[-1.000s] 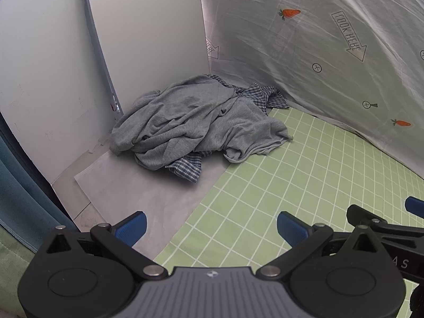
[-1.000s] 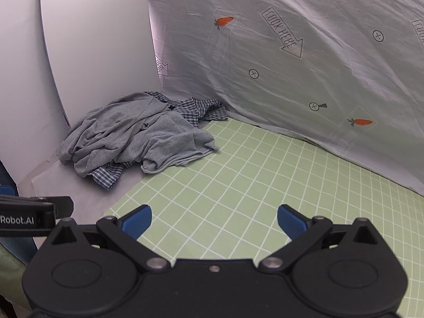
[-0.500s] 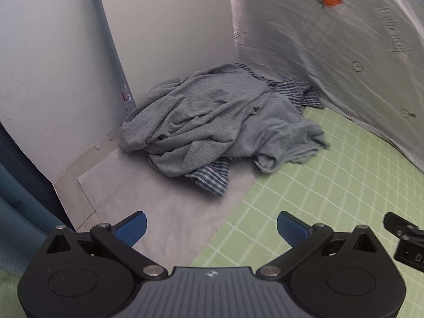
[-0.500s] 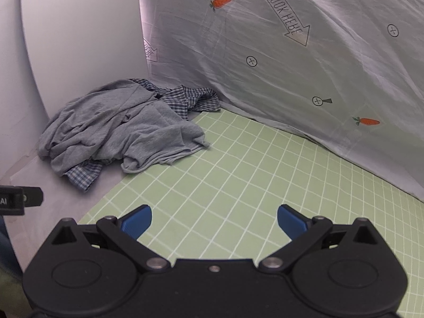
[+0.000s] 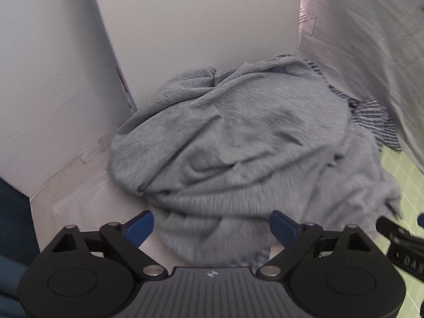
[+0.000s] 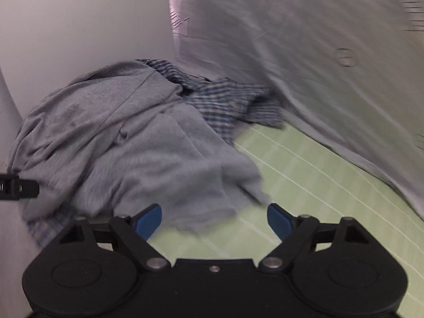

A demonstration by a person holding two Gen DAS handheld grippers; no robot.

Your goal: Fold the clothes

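Note:
A crumpled grey garment [image 5: 233, 148] [image 6: 127, 148] lies heaped in the corner, over a blue checked garment [image 6: 228, 100] [image 5: 371, 116] that shows behind it and under its near edge. My left gripper [image 5: 212, 225] hovers open right at the heap's near edge, blue pads wide apart with grey cloth between and beyond them. My right gripper [image 6: 214, 218] stands open at the grey garment's near right edge, above the green mat. Neither holds anything.
White panels [image 5: 185, 26] close off the corner behind the heap. A pale printed sheet [image 6: 318, 53] hangs along the right. A green gridded mat [image 6: 318, 185] covers the surface to the right. The right gripper's body [image 5: 400, 243] shows at the left view's edge.
Both grippers have moved forward and left towards the clothes heap, which now fills much more of each view. Both remain open.

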